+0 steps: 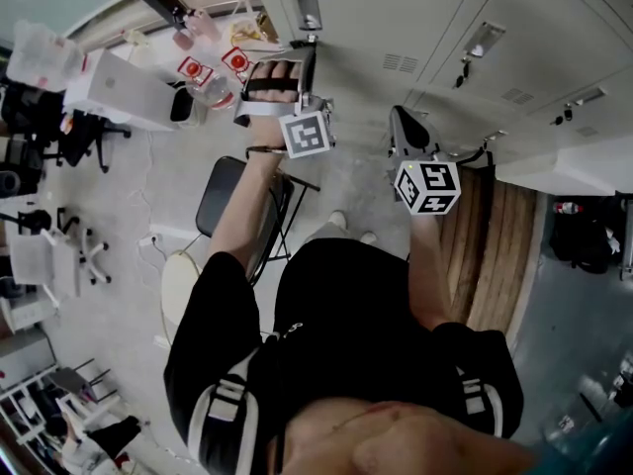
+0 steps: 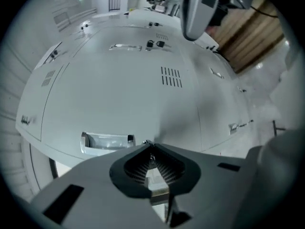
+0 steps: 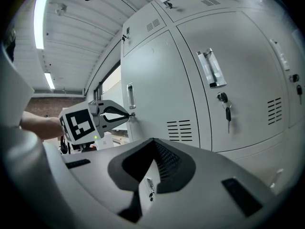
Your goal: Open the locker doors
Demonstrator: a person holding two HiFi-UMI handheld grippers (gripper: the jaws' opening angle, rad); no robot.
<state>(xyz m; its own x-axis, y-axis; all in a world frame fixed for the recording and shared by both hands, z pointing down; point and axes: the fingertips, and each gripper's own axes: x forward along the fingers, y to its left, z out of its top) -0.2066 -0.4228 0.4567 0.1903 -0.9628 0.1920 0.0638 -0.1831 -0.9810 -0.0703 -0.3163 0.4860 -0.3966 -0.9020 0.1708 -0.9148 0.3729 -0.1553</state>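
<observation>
The grey lockers (image 1: 445,28) fill the wall ahead of me. My left gripper (image 1: 308,46) is pressed to one locker door (image 3: 152,94), just below that door's recessed handle (image 2: 107,141). Its jaws are shut on a small key (image 3: 132,114) in the door's lock, and in the left gripper view only a sliver of metal (image 2: 147,141) shows at the tips of the left gripper (image 2: 150,145). My right gripper (image 3: 152,140) is shut with nothing in it and hangs a short way off the neighbouring door (image 3: 238,75), which has its own handle (image 3: 212,68) and a dangling key (image 3: 228,111).
A black folding chair (image 1: 232,201) stands under my left arm. A wooden panel (image 1: 495,255) leans by the lockers at the right. White boxes (image 1: 124,87) and bags lie at the upper left, office chairs (image 1: 79,250) further left.
</observation>
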